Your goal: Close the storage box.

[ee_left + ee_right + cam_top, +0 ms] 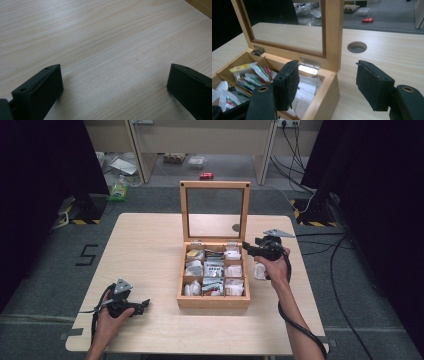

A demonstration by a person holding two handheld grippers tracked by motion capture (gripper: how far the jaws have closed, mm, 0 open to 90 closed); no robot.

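Observation:
A wooden box (213, 303) stands mid-table with its glass-paned lid (215, 184) propped upright. Its compartments hold several white and coloured sachets (214, 270). My right gripper (245, 247) is open beside the box's back right corner. In the right gripper view its jaws straddle that corner of the box (324, 100), one over the sachets (259, 72), one over bare table, with nothing held. My left gripper (146, 304) rests low at the table's front left, and its jaws stand wide apart over bare wood (115, 66).
A white packet (259, 271) lies on the table right of the box, under the right hand. A round hole (236, 227) is cut in the tabletop behind the box. Cables, a red can (206, 175) and clutter lie on the floor beyond.

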